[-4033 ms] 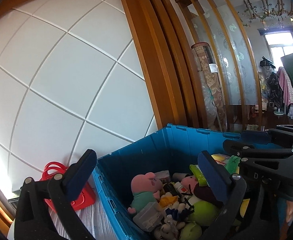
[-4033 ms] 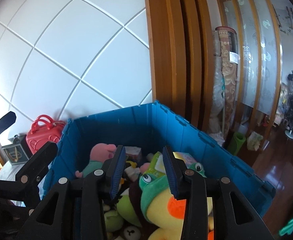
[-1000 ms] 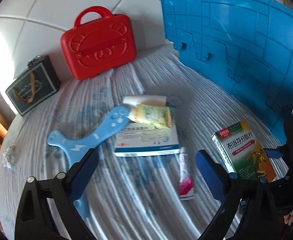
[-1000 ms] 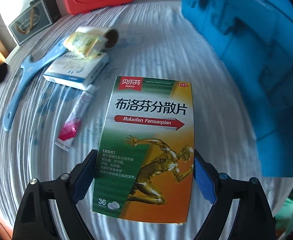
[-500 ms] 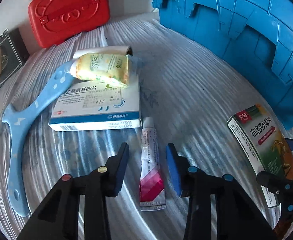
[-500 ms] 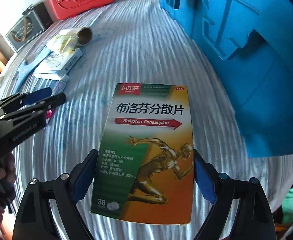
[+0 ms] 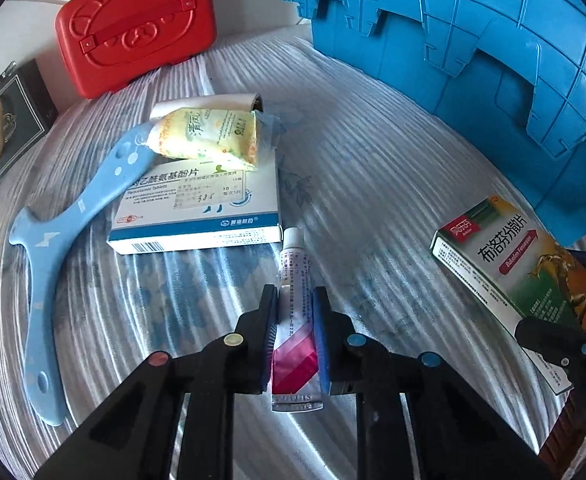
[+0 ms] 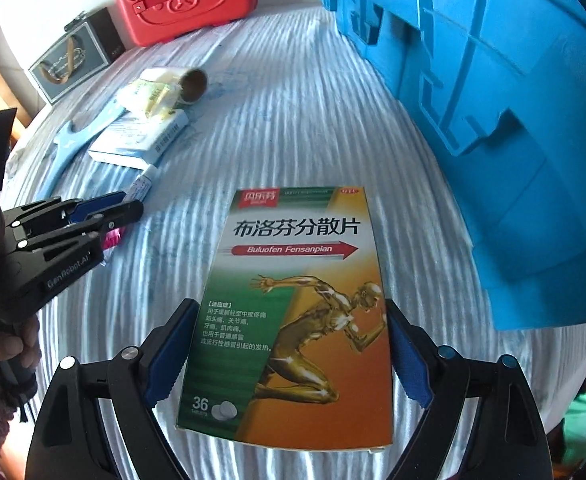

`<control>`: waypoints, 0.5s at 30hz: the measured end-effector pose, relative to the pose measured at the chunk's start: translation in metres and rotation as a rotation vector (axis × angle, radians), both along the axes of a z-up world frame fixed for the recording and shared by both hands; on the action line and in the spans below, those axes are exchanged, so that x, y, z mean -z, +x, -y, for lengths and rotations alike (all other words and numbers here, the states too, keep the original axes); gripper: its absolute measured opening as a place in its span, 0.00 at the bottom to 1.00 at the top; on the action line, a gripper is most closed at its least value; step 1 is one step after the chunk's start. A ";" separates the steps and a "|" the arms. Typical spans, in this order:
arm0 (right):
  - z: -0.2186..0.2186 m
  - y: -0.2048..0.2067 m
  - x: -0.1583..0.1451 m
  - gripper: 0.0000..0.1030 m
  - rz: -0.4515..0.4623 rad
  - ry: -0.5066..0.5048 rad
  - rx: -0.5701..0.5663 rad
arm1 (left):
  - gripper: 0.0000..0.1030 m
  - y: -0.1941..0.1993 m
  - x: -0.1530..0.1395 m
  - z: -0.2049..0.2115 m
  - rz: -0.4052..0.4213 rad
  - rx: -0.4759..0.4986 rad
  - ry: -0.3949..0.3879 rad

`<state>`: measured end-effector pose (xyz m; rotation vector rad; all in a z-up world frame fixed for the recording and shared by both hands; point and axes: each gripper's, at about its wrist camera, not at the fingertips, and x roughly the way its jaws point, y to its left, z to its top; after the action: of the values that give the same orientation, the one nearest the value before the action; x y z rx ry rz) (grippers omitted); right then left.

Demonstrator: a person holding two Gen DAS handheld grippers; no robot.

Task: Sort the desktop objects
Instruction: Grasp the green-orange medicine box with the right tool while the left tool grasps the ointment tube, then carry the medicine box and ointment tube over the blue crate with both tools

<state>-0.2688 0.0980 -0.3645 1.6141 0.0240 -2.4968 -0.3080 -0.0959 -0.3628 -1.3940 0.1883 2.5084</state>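
Note:
My left gripper [image 7: 293,300] is shut on a small white and pink ointment tube [image 7: 295,280] that lies on the striped cloth, cap pointing away. My right gripper [image 8: 287,320] is shut on a green and orange medicine box [image 8: 293,308], held by its long sides just above the cloth; the box also shows in the left wrist view [image 7: 513,268]. The left gripper shows in the right wrist view [image 8: 105,212], still around the tube [image 8: 143,186].
A white and blue medicine box [image 7: 197,208], a yellow tissue pack [image 7: 209,136], a paper roll [image 8: 191,84] and a light blue plastic tool [image 7: 61,248] lie at the left. A red case [image 7: 133,20] and dark box [image 7: 5,128] stand behind. A big blue crate [image 7: 473,48] stands right.
My left gripper moved down to the tube and closed on it. The right gripper keeps its hold on the green and orange box and has barely moved.

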 end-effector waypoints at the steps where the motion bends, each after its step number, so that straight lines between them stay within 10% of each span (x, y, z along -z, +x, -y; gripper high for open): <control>1: 0.002 0.000 -0.003 0.86 -0.011 -0.004 -0.004 | 0.17 0.002 -0.005 0.000 -0.011 0.001 -0.001; 15: 0.041 0.003 -0.057 0.85 -0.162 0.013 -0.058 | 0.17 0.016 -0.070 0.029 -0.153 -0.015 -0.020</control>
<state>-0.2653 0.0569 -0.3074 1.3908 0.1050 -2.5808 -0.2916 -0.1249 -0.2927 -1.2152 0.2333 2.6328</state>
